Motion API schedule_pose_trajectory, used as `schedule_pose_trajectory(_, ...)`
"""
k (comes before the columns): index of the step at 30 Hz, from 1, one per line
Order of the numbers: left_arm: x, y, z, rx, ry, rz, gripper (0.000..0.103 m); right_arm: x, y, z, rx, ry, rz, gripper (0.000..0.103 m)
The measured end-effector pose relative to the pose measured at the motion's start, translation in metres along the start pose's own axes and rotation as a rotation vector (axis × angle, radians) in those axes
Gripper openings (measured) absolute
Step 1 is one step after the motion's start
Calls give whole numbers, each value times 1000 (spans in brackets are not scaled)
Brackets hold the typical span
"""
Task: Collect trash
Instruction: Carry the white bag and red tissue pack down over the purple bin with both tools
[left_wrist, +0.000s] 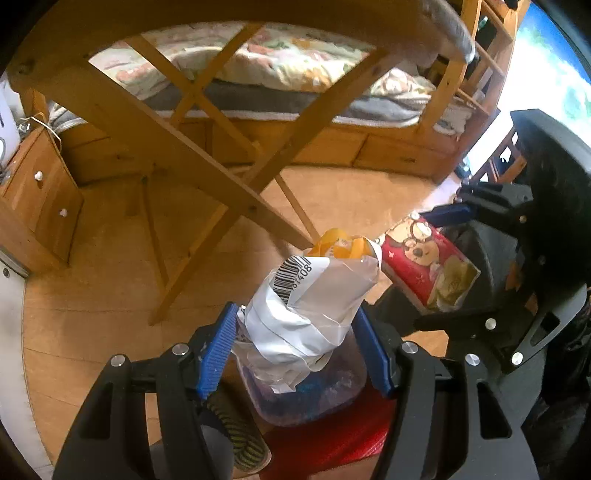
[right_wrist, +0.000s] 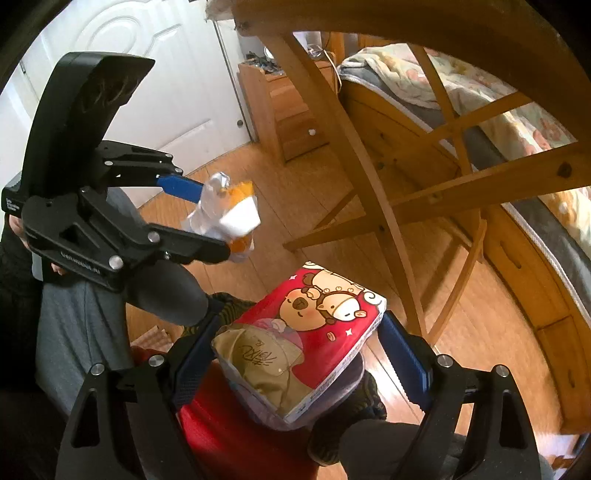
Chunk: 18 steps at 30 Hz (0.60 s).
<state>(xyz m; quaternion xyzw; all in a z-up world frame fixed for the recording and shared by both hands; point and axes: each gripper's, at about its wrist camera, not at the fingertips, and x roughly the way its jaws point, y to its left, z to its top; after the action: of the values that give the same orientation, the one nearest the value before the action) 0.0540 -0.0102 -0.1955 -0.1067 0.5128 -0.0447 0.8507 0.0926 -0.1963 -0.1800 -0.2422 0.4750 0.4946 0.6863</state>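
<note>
While both pieces already picked up, drop-off remains: left gripper (left_wrist: 295, 350) fingers pinch crumpled white wrapper (left_wrist: 314, 302); right gripper (right_wrist: 299, 362) fingers clamp red cartoon tissue pack (right_wrist: 314, 332), above red bin (right_wrist: 229, 435).

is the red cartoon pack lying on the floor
No, the red cartoon pack is held up between the right tool's blue pads, above the wooden floor.

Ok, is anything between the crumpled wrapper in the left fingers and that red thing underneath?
Yes. Some clear plastic with bluish contents sits directly under the crumpled wrapper, over the red thing. The left gripper is shut on the wrapper, above both.
</note>
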Motion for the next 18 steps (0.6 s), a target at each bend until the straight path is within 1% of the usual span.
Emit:
schedule_pose_trajectory(5, 8, -3, -2, 9, 38, -2, 62, 12, 3, -2, -13, 53, -9, 87)
schedule_pose_trajectory(10, 20, -6, -6, 18, 87, 0, 62, 20, 4, -1, -19, 80, -6, 87)
schedule_pose_trajectory(18, 32, -7, -12, 24, 139, -18, 62, 35, 9, -3, -43, 147, -18, 87)
